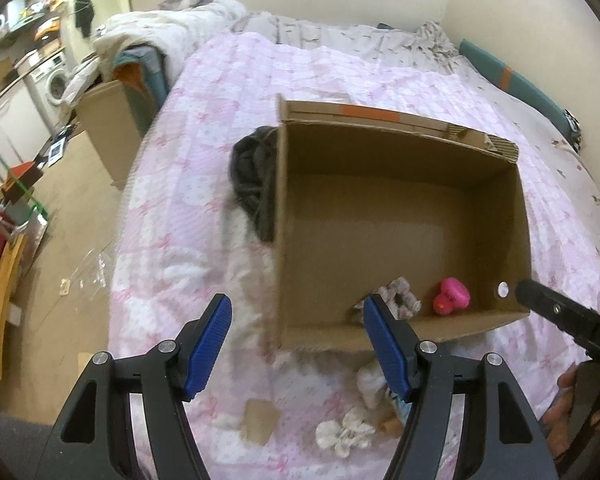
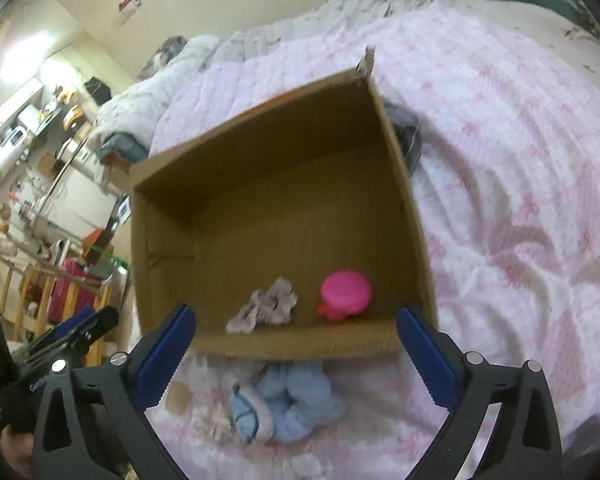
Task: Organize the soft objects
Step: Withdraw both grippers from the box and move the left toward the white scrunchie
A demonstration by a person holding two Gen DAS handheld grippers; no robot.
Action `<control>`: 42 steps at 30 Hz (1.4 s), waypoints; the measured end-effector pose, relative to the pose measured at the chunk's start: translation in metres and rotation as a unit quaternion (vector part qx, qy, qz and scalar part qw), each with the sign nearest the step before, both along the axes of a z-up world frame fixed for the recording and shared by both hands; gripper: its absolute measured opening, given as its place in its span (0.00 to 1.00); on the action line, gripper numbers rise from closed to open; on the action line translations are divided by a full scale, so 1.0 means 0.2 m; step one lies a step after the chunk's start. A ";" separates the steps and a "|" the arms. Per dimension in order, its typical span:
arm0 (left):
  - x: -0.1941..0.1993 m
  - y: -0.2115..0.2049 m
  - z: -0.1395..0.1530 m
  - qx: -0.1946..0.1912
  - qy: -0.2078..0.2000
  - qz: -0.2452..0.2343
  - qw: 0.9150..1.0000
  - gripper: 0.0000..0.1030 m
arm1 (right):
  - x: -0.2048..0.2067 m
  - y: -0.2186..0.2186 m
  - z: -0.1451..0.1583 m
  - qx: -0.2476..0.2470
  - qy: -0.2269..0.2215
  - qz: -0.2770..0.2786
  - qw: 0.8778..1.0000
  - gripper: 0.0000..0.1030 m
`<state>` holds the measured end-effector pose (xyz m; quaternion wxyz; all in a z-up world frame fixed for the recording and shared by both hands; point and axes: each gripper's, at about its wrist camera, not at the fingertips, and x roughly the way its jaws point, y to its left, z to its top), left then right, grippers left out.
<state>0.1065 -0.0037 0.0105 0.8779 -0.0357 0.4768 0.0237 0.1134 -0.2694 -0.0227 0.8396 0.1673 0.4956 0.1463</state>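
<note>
An open cardboard box (image 1: 404, 332) (image 2: 300, 342) lies on a pink quilted bed. Inside it, near the front wall, rest a grey scrunchie (image 1: 404, 296) (image 2: 266, 306) and a pink soft toy (image 1: 452, 295) (image 2: 345, 294). My left gripper (image 1: 296, 344) hovers open over the box's front left corner with nothing between its fingers. My right gripper (image 2: 296, 356) is open above the box's front wall, also holding nothing. Below it on the quilt lies a light blue plush (image 2: 284, 404). A white knitted flower (image 1: 342, 432) and other small soft pieces lie in front of the box.
A dark grey garment (image 1: 254, 176) (image 2: 406, 132) is bunched against the box's far side. A small cardboard scrap (image 1: 260, 420) lies on the quilt. The bed's left edge drops to a floor with a brown box (image 1: 108, 128), shelves and a washing machine (image 1: 54, 76).
</note>
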 end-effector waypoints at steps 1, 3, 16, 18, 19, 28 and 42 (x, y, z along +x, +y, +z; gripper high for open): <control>-0.02 0.02 0.00 -0.002 0.002 0.003 1.000 0.64 | -0.02 0.00 0.00 0.000 0.000 0.003 1.000 1.00; -0.05 0.05 -0.01 -0.008 0.010 0.008 1.000 0.65 | -0.04 0.01 0.02 -0.006 -0.005 0.006 1.000 1.00; -0.23 0.18 -0.04 -0.011 0.023 0.038 0.999 0.66 | -0.22 0.01 0.05 0.019 0.009 0.021 1.000 1.00; -0.23 0.20 -0.08 -0.005 0.028 0.042 0.999 0.68 | -0.24 0.02 0.04 0.023 0.019 0.025 0.999 1.00; -0.23 0.20 -0.10 0.001 0.031 0.047 0.998 0.68 | -0.25 0.03 0.03 0.022 0.023 0.027 0.999 1.00; -0.18 0.33 -0.30 -0.037 0.102 0.098 0.989 0.68 | -0.27 0.07 -0.03 -0.005 0.045 0.025 0.999 1.00; -0.11 0.27 -0.56 -0.119 0.205 0.063 0.970 0.47 | -0.24 0.08 -0.12 -0.006 0.076 0.015 0.997 1.00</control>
